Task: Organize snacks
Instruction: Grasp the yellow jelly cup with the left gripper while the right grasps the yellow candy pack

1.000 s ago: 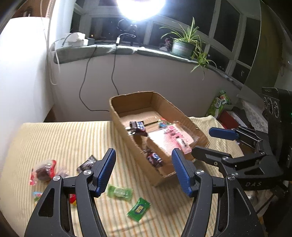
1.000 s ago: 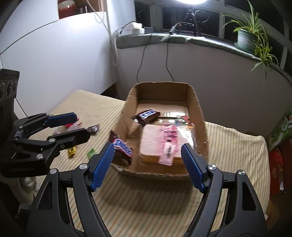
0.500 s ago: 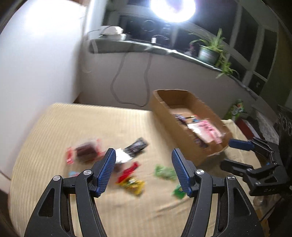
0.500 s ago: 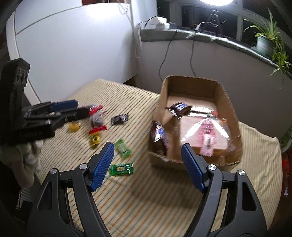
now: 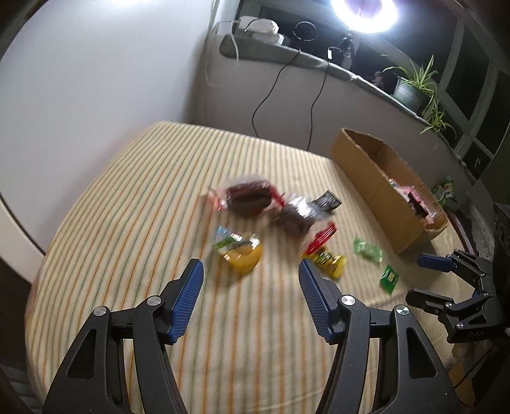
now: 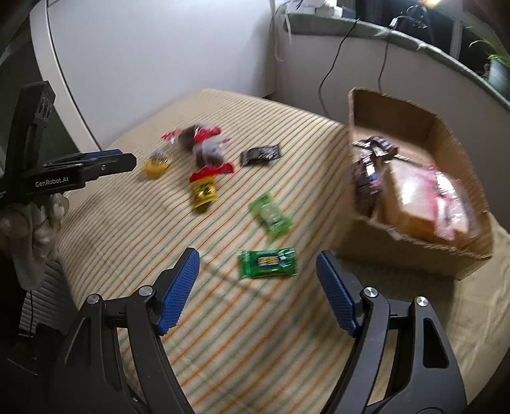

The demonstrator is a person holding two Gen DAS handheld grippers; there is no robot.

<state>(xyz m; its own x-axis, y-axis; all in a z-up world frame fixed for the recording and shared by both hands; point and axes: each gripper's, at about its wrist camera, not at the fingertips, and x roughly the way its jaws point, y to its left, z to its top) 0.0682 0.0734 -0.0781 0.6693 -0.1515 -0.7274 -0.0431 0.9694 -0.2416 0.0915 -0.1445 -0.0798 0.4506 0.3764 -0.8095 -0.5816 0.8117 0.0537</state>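
Observation:
Several wrapped snacks lie loose on the striped cloth (image 5: 127, 197). My left gripper (image 5: 250, 297) is open and empty, just short of a yellow snack (image 5: 244, 254); it also shows in the right wrist view (image 6: 95, 162). Beyond lie a red-and-brown pack (image 5: 248, 197) and a red-yellow pack (image 5: 322, 251). My right gripper (image 6: 256, 294) is open and empty, over a green packet (image 6: 267, 262); it also shows in the left wrist view (image 5: 446, 280). A second green packet (image 6: 271, 215) lies further on. The cardboard box (image 6: 417, 114) at the right holds chocolate bars (image 6: 366, 172) and a pink-labelled pack (image 6: 427, 200).
A white wall (image 5: 95, 79) bounds the left. A sill with cables (image 5: 287, 54), a bright lamp (image 5: 366, 12) and a potted plant (image 5: 411, 89) runs behind. The cloth's near edge drops off below both grippers.
Both grippers have swung left, away from the box and over the loose snacks. Both stay open and empty. The views are blurred by motion.

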